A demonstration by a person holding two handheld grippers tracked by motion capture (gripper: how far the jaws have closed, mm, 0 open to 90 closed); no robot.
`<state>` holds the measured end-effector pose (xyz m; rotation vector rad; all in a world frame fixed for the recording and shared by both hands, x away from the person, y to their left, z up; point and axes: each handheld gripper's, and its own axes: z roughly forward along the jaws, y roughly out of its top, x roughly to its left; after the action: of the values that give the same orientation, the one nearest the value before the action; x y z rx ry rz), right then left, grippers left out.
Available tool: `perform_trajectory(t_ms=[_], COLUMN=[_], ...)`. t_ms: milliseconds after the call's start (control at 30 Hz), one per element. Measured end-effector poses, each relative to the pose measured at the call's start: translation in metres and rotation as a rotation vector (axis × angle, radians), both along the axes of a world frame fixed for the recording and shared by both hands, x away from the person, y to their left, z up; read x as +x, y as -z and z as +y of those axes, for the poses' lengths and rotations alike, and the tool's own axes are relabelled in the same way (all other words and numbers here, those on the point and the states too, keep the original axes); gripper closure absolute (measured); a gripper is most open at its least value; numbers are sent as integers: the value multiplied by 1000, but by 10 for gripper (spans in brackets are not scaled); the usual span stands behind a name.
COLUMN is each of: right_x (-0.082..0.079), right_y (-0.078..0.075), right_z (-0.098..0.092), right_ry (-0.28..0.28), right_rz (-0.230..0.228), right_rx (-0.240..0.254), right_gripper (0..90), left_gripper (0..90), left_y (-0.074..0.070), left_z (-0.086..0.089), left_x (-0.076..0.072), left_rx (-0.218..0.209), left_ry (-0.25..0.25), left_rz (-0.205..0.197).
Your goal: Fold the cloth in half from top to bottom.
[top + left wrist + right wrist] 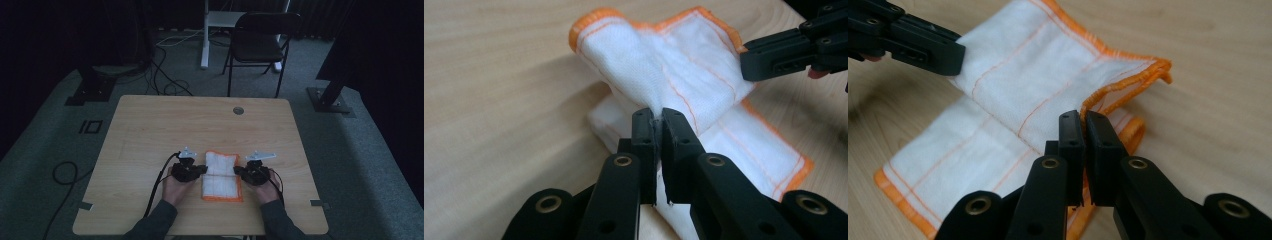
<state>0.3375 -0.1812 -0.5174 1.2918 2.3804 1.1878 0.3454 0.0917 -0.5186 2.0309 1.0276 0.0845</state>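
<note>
High view: white cloth with orange hem [221, 176] lying near the front edge of the wooden surface [150, 130], between the two hands. Left claw [202, 169] at the cloth's left edge, right claw [238, 172] at its right edge, both about halfway along. Looks partly folded already, lying as a narrow rectangle; a further fold seemingly in hand, not yet laid down. No bowls, boxes or other containers on the surface; beyond it, a folding chair [260, 42] on the carpet.

Left gripper view: left claw [657, 120] clamped together on a pinch of white fabric, upper layer of the cloth [664, 70] lifted off the lower layer, which rests flat on the surface. Other claw [746, 62] touching the far edge of the raised layer.

Right gripper view: right claw [1082, 122] closed on the orange-hemmed edge of the cloth [1018, 75], upper layer raised and curling over the one beneath. Opposite claw [960, 57] at the far side, gripping the same layer. Left to do, by the look of it: carrying the lifted layer across, laying it down, letting go.
</note>
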Motion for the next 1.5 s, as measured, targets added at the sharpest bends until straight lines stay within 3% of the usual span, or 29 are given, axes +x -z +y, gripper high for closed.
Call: perform_trajectory(t_ms=[167,300,367,600,867,1167,1500], right_x=[-3,-3,-2,-1,14,27,35], right_y=[6,8,8,-2,-10,-6,-3], right_z=[-1,-3,-5,-13,-14,-10,-9], right_ry=[4,19,31,54,93,123,142], right_rz=[31,39,49,19,-1,-7,-11], right_rx=[-5,-23,-18,13,31,14,41], right_gripper=[841,736,704,599,590,588,557], left_gripper=[837,795,785,700,648,623,594], left_y=[9,14,12,-2,-12,-14,-14], left_z=[4,11,12,21,24,18,5], left_x=[-9,-9,-9,-5,6,20,30], left_rx=[15,13,23,4,-3,-2,2], left_ry=[-6,-13,-11,-36,-66,-74,-68], left_rz=[15,31,19,-27,-73,-107,-150])
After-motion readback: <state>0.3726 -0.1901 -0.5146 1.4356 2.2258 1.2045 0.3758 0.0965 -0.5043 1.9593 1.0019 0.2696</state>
